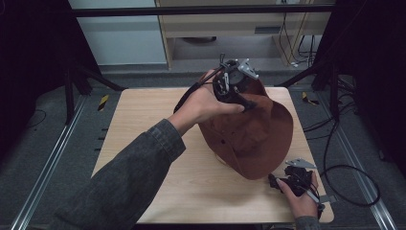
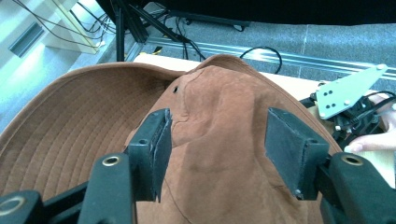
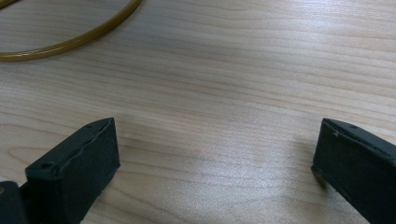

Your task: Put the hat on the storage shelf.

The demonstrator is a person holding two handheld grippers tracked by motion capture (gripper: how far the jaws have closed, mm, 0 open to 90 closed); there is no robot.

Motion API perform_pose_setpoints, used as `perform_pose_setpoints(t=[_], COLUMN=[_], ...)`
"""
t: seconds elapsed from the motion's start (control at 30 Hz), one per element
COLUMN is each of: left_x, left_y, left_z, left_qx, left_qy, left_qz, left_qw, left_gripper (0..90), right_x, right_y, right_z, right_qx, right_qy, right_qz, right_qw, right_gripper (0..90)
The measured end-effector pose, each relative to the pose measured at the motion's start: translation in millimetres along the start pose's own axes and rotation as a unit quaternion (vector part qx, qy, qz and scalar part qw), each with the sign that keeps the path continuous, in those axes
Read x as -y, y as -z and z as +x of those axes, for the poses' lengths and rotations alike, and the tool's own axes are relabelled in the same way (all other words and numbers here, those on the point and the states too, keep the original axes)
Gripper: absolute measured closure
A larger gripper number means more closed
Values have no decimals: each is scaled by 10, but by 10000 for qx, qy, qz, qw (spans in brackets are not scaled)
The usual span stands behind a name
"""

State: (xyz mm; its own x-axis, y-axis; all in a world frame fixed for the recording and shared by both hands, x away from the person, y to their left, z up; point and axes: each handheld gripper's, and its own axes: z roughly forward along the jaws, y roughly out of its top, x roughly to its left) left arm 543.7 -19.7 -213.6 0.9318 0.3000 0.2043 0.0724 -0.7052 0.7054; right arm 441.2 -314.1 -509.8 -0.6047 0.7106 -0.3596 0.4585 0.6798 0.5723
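A brown suede hat [image 1: 253, 134] with a wide brim lies on the wooden table [image 1: 143, 124], right of centre. My left gripper [image 1: 242, 100] hangs over its far side, tilted down onto the crown. In the left gripper view the crown [image 2: 219, 121] bulges up between the open gripper [image 2: 217, 144], whose pads [image 2: 159, 144] stand apart on either side of it. My right gripper [image 1: 277, 182] rests low at the table's near right corner, just beyond the brim. It is open [image 3: 215, 158] over bare wood, with the brim's edge [image 3: 70, 42] ahead of it.
Black frame struts [image 1: 91, 76] stand at the far corners. Cables [image 1: 344, 167] loop on the floor to the right. Metal rails [image 1: 52, 158] run along both sides of the table. The left half of the table is bare wood.
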Motion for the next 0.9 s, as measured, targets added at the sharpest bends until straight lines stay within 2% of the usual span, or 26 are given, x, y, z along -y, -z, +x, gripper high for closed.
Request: perform_pose_setpoints(t=[0.2,0.3,0.33,0.4,0.5,0.53,0.6,0.63,0.67,0.7,0.77,0.8,0.83,0.9], left_x=[-3,35,35,93,225,334,458,458,525,667,818,818,949,1109], left_y=[129,280,280,367,506,606,713,713,765,860,936,936,997,1073], left_z=[-63,-81,-81,-70,-31,1,38,38,57,91,116,116,127,127], left_qx=[-6,-138,-138,-245,-414,-536,-632,-632,-674,-781,-875,-875,-942,-971], left_qy=[-56,-74,-74,-21,56,112,250,250,306,452,527,527,625,729], left_qz=[-144,-231,-231,-288,-328,-312,-355,-355,-374,-428,-413,-413,-436,-496], left_qw=[9999,9996,9996,9993,9986,9980,9971,9971,9966,9950,9939,9939,9926,9914], left_gripper=[386,337,316,297,218,204,175,165,153,143,123,114,110,103], right_x=[0,0,0,0,0,0,0,0,0,0,0,0,0,0], right_y=[0,0,0,0,0,1,1,1,1,1,1,1,1,1], right_z=[-1,0,0,0,0,1,1,1,1,1,1,1,1,1], right_qx=[-12,1,1,0,1,-7,-6,-6,-5,-7,1,1,7,6], right_qy=[3,-2,-2,-2,0,-5,-3,-3,-3,-4,-1,-1,-4,-4], right_qz=[-1,3,3,3,1,4,4,4,3,4,5,5,4,6], right_qw=[10000,10000,10000,10000,10000,10000,10000,10000,10000,10000,10000,10000,10000,10000], right_gripper=[5,5,5,5,5,5,5,5,5,5,5,5,5,5])
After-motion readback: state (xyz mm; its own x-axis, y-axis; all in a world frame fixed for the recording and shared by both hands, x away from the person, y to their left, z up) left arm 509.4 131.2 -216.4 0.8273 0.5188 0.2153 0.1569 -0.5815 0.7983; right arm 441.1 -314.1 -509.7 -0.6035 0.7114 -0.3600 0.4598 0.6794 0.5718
